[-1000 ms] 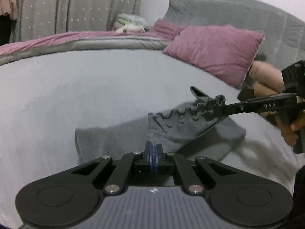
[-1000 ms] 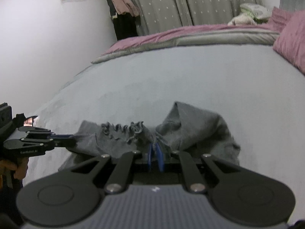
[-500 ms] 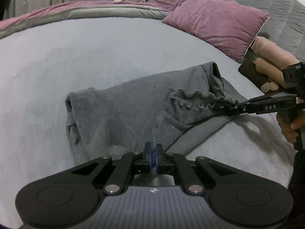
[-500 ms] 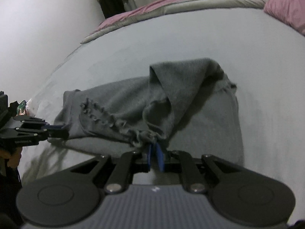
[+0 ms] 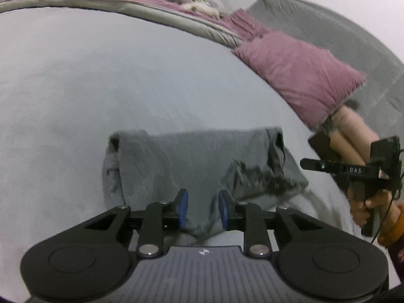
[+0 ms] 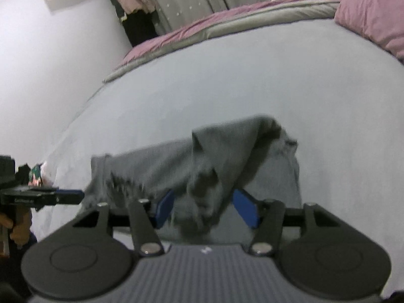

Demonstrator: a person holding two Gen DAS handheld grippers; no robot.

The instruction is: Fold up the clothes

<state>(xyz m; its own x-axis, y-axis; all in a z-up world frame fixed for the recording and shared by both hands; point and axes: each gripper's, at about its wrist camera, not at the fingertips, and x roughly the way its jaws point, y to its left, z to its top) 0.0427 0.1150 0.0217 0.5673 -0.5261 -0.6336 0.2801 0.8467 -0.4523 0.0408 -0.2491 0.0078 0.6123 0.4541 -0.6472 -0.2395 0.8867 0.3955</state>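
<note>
a grey garment lies on the pale bed sheet, in the lower middle of both wrist views, its long axis running roughly left to right across each frame. in the left wrist view a ruffled edge sits toward its right end and a rolled fold closes its left end. both views are blurred, so the kind of garment and its seams are hard to make out, and its near edge is cut off behind each gripper body. the left gripper stands narrowly open, its jaws having just been opening, with cloth between the blue pads but not pinched. the right gripper stands wider, jaws also just opened, a loose hump of cloth between them. a pink pillow lies at upper right.
</note>
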